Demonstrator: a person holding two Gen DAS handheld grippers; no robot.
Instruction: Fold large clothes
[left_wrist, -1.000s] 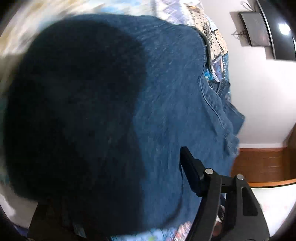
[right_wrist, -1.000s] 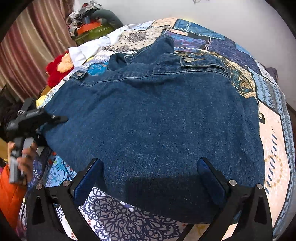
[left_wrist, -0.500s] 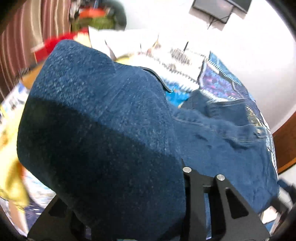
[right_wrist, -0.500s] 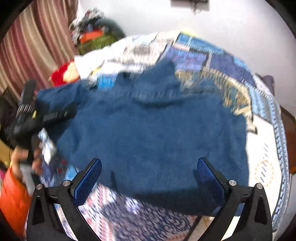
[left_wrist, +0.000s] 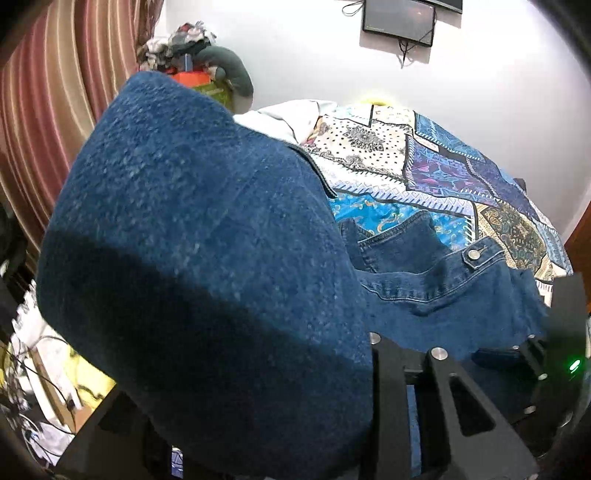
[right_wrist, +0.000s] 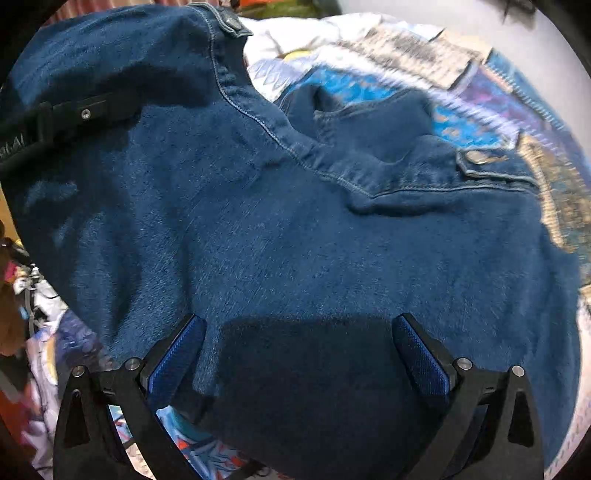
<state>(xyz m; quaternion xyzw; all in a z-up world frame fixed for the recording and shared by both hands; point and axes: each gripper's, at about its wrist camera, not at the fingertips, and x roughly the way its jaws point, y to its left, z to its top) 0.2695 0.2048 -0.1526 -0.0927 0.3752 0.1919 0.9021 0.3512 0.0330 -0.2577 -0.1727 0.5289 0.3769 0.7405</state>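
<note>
A dark blue denim jacket (right_wrist: 314, 240) lies back-up on a patchwork quilt (left_wrist: 443, 166), collar and a buttoned tab toward the far side. My left gripper (left_wrist: 280, 387) is shut on the jacket's left side and holds it raised, so a big fold of denim (left_wrist: 203, 240) drapes over one finger and hides it. In the right wrist view that gripper shows as a black bar (right_wrist: 74, 114) at the upper left, against the lifted cloth. My right gripper (right_wrist: 299, 343) hovers open over the jacket's near hem, blue pads wide apart, nothing pressed between them.
A striped curtain (left_wrist: 44, 92) hangs on the left, with a heap of clothes (left_wrist: 192, 48) in the corner beyond it. A white cloth (left_wrist: 280, 118) lies at the head of the bed. A dark screen (left_wrist: 399, 18) is on the wall. Cables and clutter (left_wrist: 37, 387) sit beside the bed.
The left gripper closed on the jacket's side, then lifted and rolled it, so the view swung toward the room. The right gripper moved in over the jacket, which fills more of its view.
</note>
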